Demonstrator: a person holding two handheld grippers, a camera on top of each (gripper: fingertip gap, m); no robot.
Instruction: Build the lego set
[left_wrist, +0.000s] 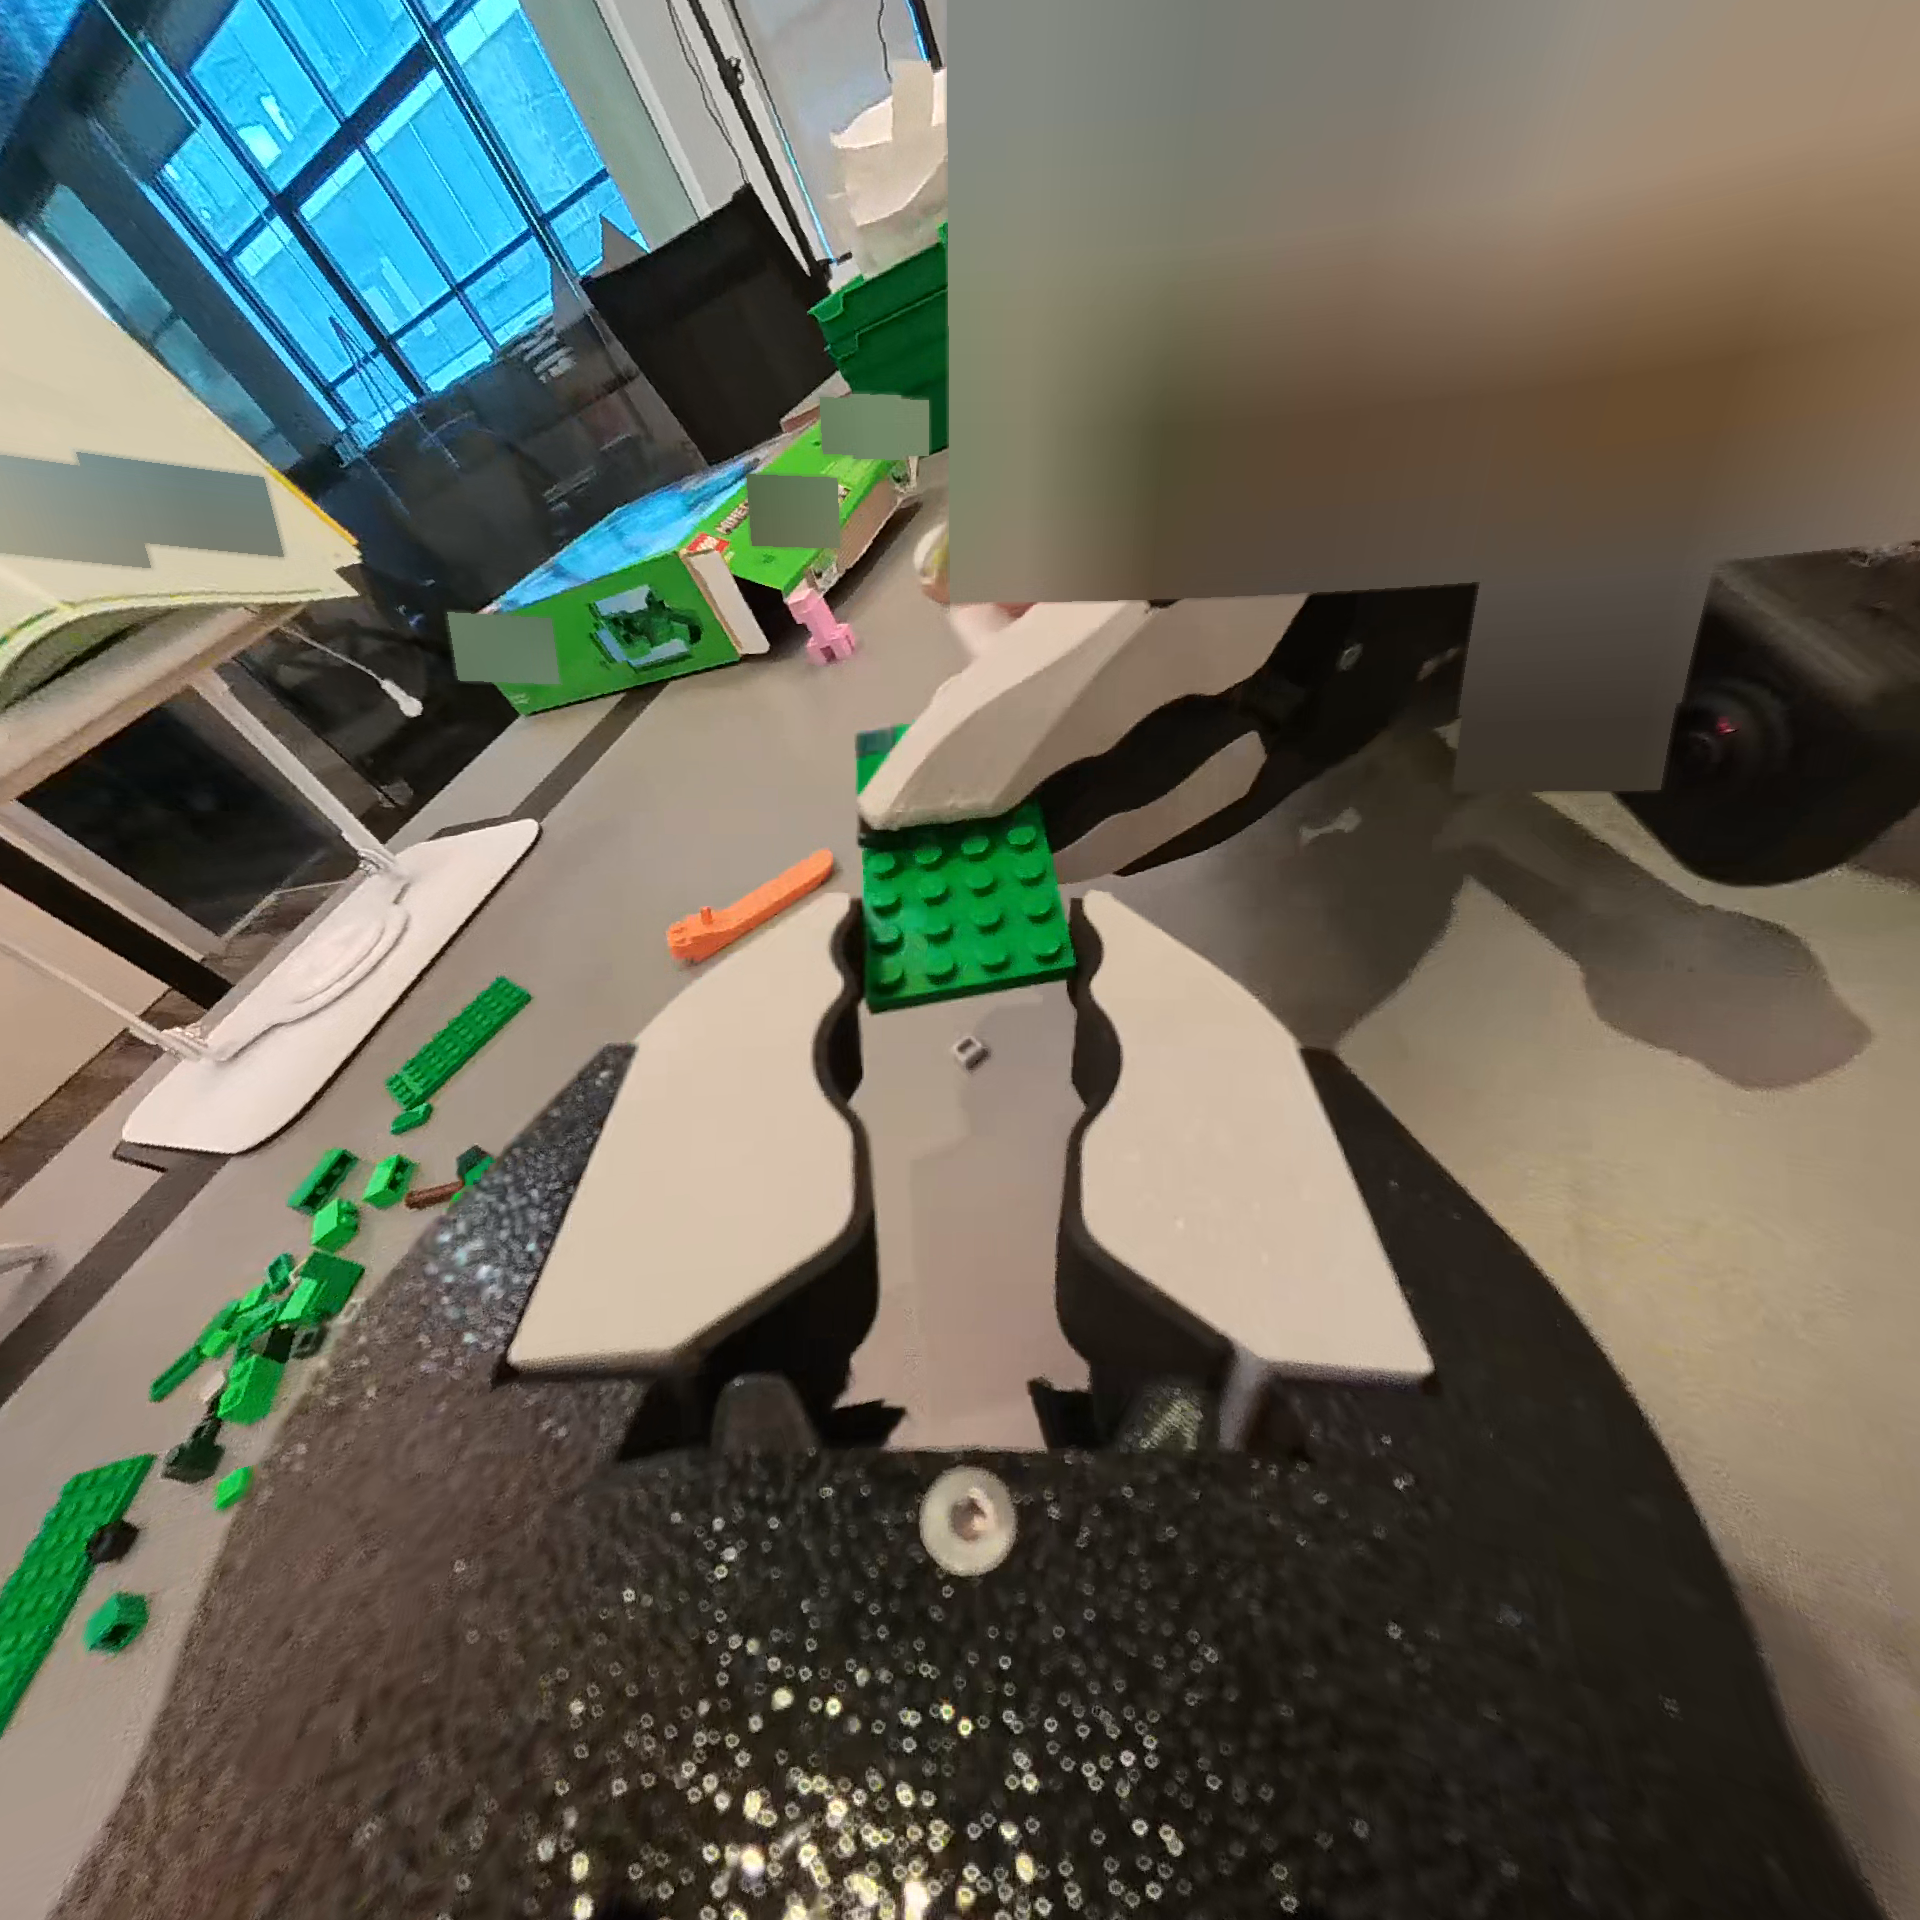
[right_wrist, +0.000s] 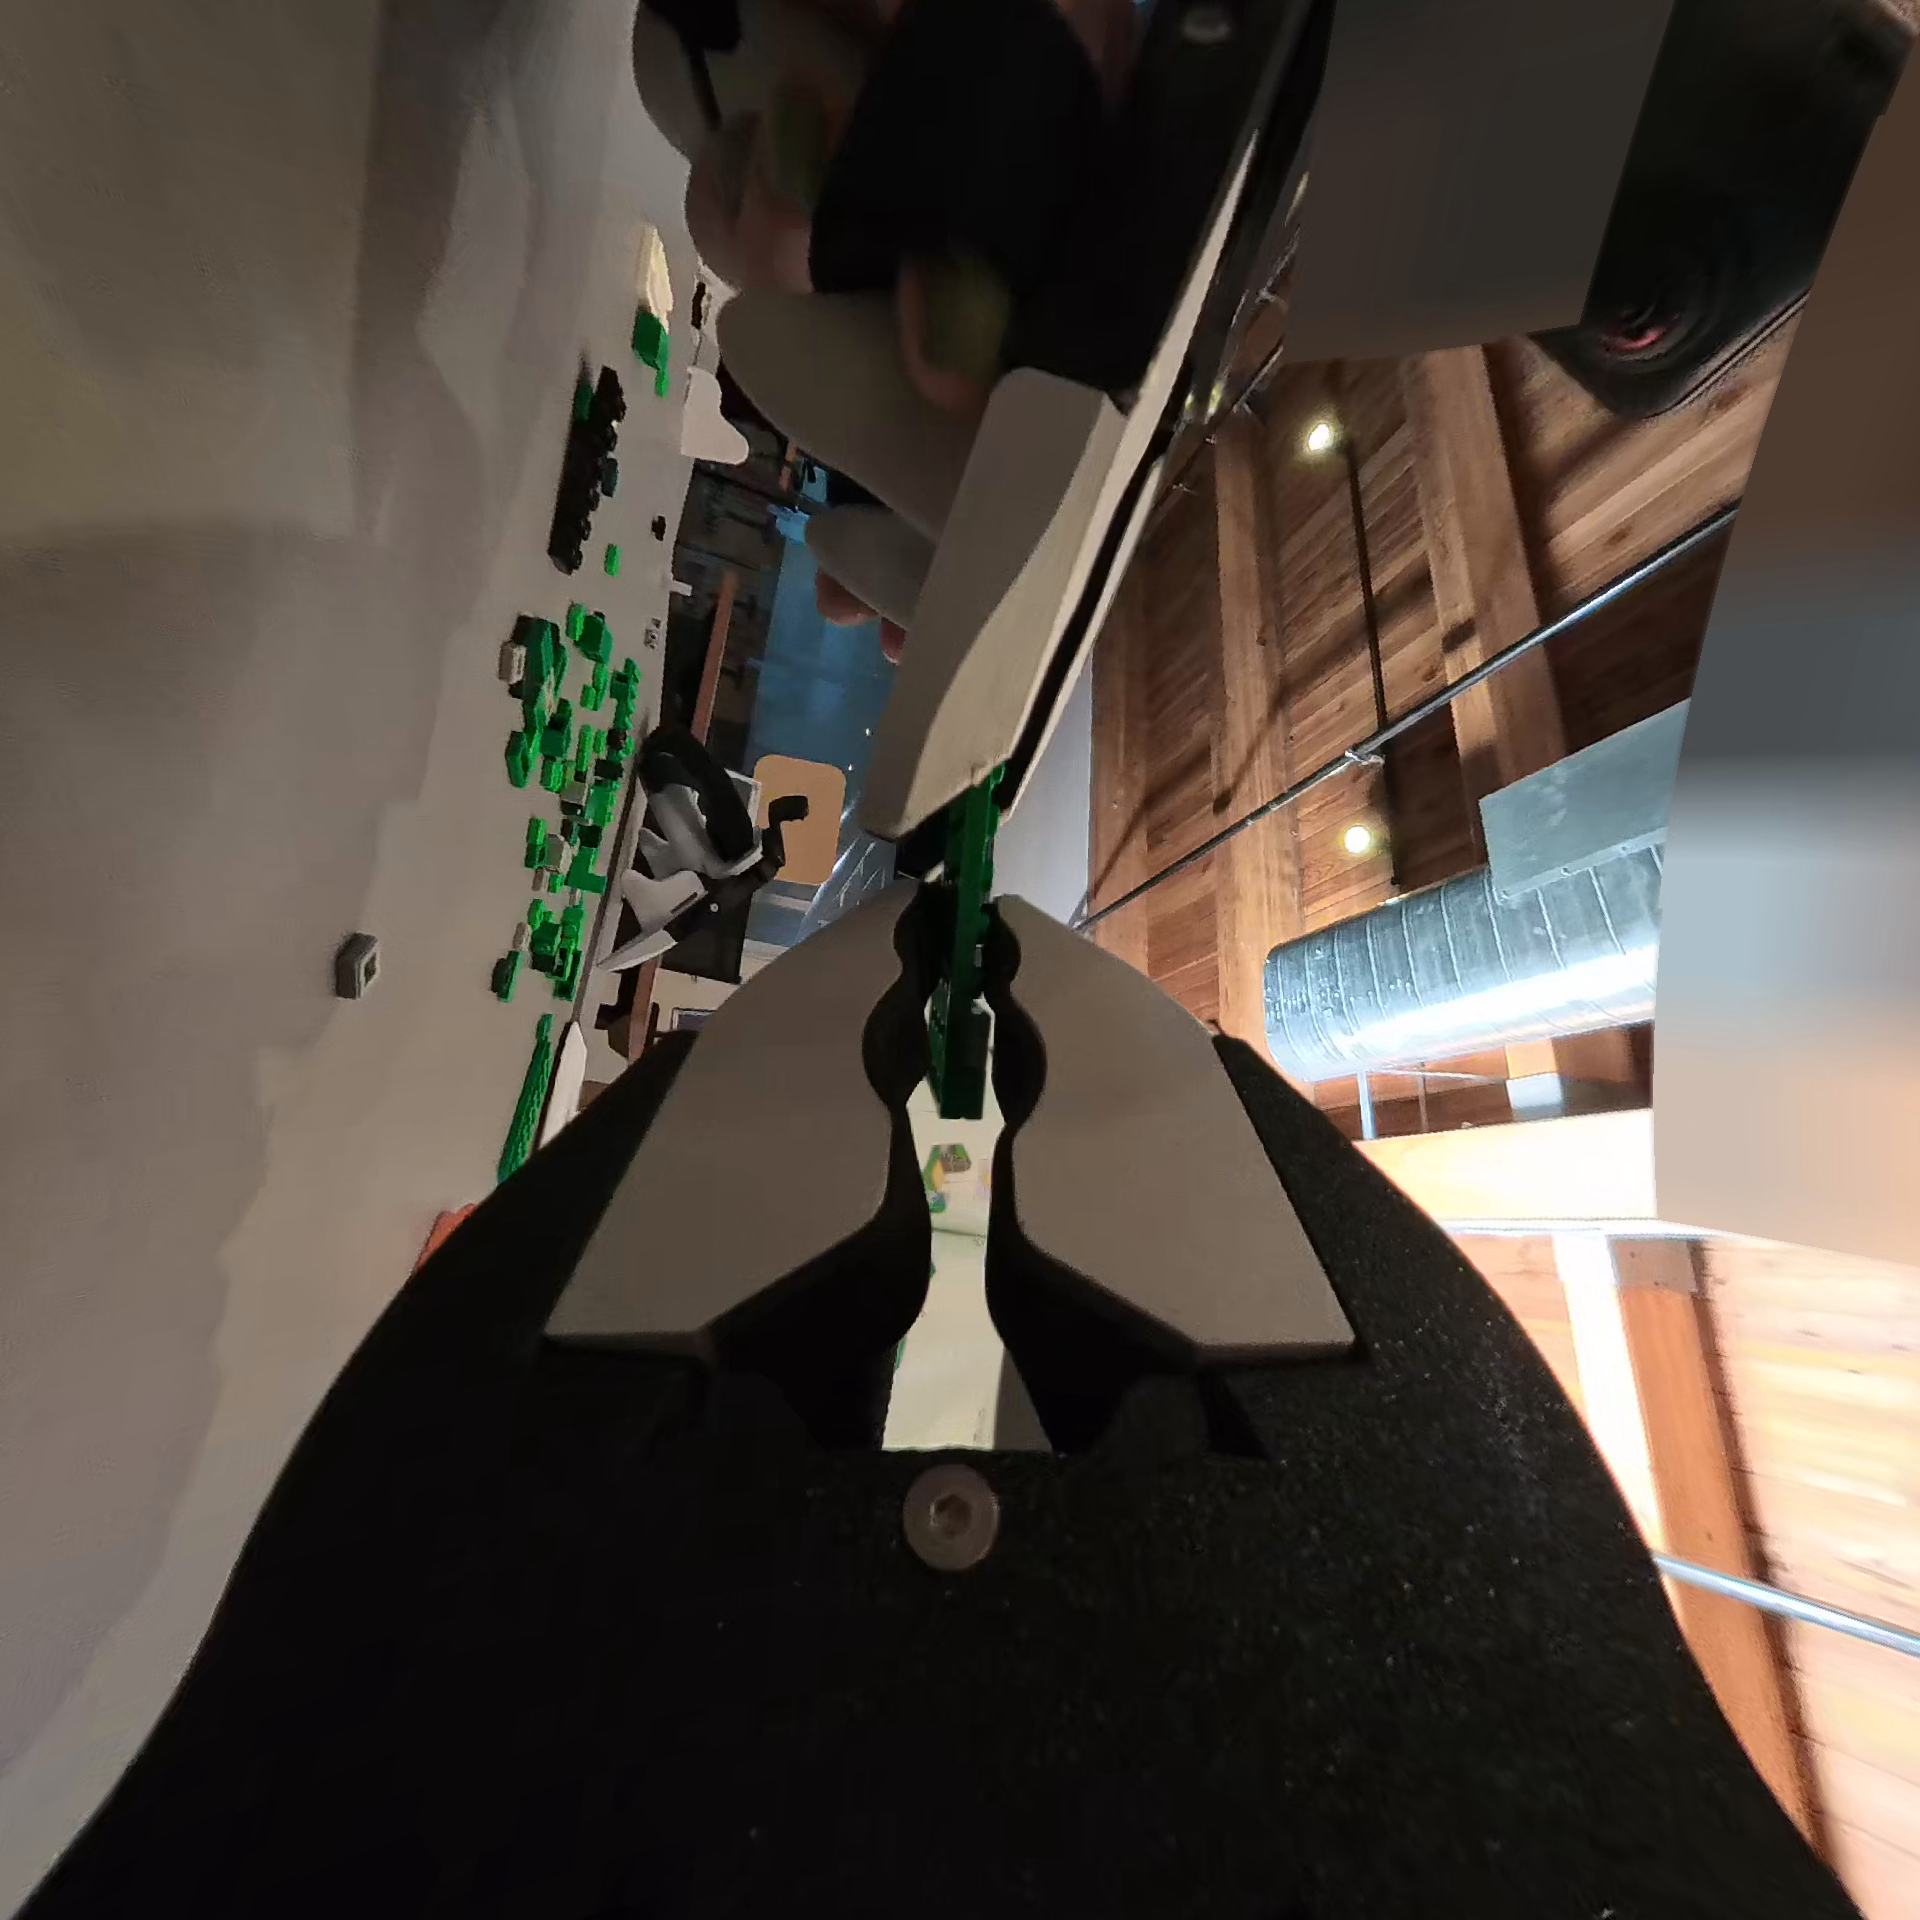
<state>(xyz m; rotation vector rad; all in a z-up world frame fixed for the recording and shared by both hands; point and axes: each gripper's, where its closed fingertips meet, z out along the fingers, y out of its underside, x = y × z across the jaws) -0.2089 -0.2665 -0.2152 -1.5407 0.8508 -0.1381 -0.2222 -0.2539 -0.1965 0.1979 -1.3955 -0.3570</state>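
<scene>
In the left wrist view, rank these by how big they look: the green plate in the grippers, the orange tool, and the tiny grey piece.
1. green plate
2. orange tool, though it lies farther back
3. grey piece, smallest

Blue daylight came through the windows (left_wrist: 343, 239). Two small ceiling lamps (right_wrist: 1320, 436) glowed. Soft shadows lay on the table (left_wrist: 1558, 1143). The edges looked bent and blurry.
</scene>
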